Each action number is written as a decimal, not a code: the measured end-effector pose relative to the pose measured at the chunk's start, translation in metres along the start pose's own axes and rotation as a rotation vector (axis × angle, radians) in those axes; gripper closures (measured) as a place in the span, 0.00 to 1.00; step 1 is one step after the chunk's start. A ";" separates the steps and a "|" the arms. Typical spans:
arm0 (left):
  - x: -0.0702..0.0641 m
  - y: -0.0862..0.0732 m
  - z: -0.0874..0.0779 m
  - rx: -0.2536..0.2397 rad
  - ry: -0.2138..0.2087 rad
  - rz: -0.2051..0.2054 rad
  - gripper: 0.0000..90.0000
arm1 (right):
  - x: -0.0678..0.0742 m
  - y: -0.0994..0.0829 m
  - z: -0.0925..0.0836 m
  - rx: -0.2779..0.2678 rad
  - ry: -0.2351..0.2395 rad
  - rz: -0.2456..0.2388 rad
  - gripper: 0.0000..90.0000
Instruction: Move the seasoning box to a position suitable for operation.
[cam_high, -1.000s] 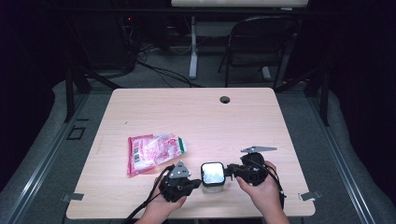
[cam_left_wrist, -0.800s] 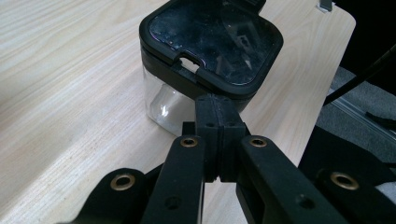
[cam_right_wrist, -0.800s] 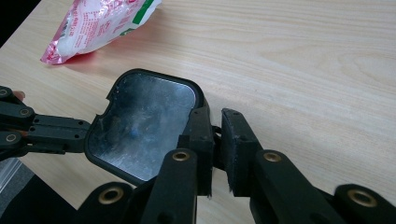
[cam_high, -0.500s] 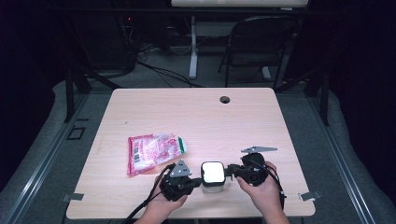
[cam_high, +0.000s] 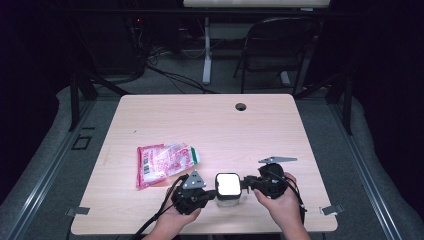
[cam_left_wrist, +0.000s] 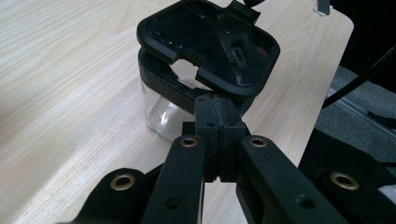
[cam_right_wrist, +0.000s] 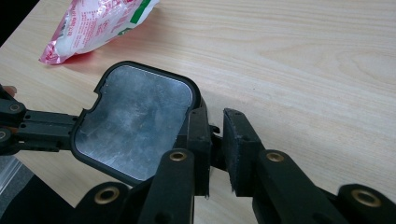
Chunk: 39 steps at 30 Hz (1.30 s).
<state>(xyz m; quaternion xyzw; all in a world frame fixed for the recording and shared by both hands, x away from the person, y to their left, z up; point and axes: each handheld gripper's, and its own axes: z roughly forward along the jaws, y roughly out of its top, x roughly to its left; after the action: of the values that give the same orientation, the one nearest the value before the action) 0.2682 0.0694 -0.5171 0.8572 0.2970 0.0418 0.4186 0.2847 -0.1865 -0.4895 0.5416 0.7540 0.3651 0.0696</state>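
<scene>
Standing upright near the front edge of the table (cam_high: 150, 115), the clear container (cam_high: 229, 199) sits between the two grippers, its opening facing up. Its black lid (cam_left_wrist: 208, 44) is raised at a tilt above the black rim; from the high view the lid reads as a bright, rounded square, with no clear long axis.

The left gripper (cam_high: 206, 192) points toward the container from the left. In the left gripper view its jaws are pressed fully together at the near edge of the container's black rim; whether they pinch a tab there cannot be told.

The right gripper (cam_high: 248, 184) points at the container from the right. Its jaws stand narrowly apart and have just been opening slightly, with a small black part at the lid's edge between them.

A red-and-white bag (cam_high: 165, 162) lies flat, left of and behind the container, well apart from it.
</scene>
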 end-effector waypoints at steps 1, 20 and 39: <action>0.000 0.001 -0.001 0.003 0.000 0.002 1.00 | 0.000 0.000 0.000 0.001 0.000 -0.001 0.90; -0.002 0.016 -0.005 -0.009 0.016 0.014 1.00 | 0.019 -0.009 -0.011 0.020 0.074 -0.090 0.65; -0.008 0.032 -0.007 -0.016 0.022 0.032 0.99 | 0.037 -0.021 -0.009 0.037 0.045 -0.163 0.47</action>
<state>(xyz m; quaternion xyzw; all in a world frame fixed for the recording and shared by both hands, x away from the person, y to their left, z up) 0.2744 0.0550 -0.4871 0.8580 0.2875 0.0602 0.4213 0.2488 -0.1620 -0.4855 0.4712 0.8037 0.3561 0.0723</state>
